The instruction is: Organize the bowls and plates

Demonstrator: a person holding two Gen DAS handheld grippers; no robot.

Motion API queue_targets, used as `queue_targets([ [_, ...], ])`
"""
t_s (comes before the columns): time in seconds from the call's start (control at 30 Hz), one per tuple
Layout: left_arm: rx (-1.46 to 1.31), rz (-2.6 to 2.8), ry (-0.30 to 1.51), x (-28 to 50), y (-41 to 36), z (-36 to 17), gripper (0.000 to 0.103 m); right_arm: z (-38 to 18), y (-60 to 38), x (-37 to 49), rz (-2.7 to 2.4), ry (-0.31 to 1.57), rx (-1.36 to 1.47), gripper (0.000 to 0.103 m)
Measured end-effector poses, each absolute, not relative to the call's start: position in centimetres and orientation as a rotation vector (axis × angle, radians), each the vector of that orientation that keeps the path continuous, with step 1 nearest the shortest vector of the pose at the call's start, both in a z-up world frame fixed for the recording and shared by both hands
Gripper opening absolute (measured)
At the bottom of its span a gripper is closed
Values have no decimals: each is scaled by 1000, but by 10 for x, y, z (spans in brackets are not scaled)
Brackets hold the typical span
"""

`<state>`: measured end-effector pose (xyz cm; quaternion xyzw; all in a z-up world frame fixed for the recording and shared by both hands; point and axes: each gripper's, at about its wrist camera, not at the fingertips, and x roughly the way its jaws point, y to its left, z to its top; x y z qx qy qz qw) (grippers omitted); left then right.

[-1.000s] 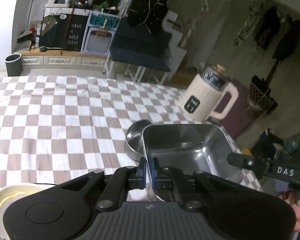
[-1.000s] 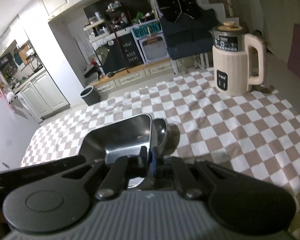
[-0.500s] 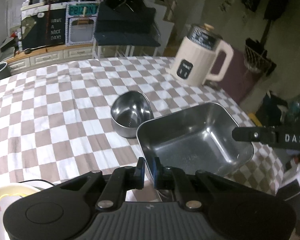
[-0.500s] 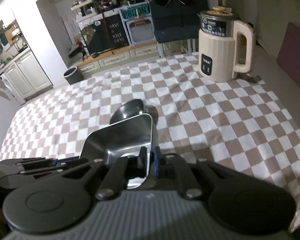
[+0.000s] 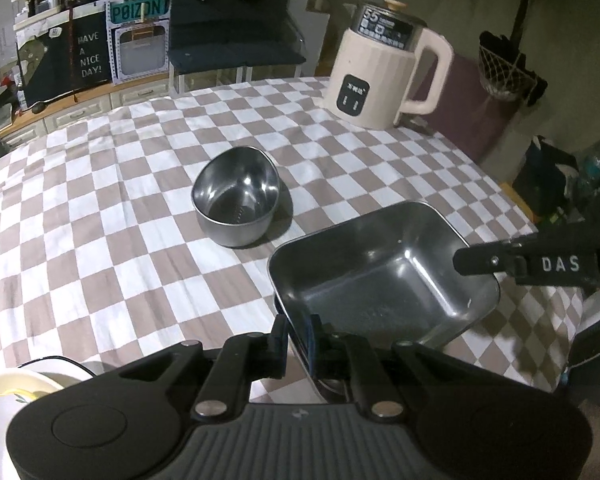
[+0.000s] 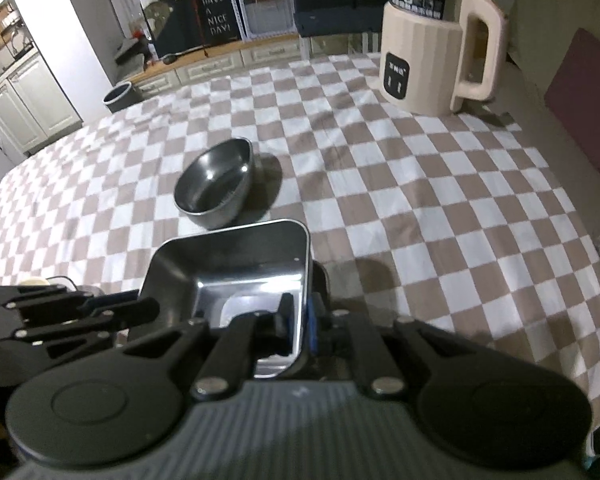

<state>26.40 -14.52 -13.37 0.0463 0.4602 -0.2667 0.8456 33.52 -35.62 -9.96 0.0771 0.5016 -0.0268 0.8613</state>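
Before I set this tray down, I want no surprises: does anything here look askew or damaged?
Nothing looks spilled or damaged. The square steel tray is held tilted off the checked cloth, gripped at opposite rims. The round steel bowl sits upright and empty.

Both grippers, left gripper (image 5: 298, 334) and right gripper (image 6: 300, 322), jaws clamped, angled downward.
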Motion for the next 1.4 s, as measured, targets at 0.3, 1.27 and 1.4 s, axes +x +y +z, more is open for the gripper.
queue_targets([
  [0.3, 181, -561, 1000, 263, -157, -149, 12, -106, -351, 337, -54, 1075, 124, 11],
  [1.27, 249, -597, 1022, 265, -167, -163, 14, -172, -351, 373, -76, 1238, 47, 9],
  [1.4, 237, -603, 1033, 267, -165, -165, 15, -181, -349, 376, -78, 1253, 58, 8],
])
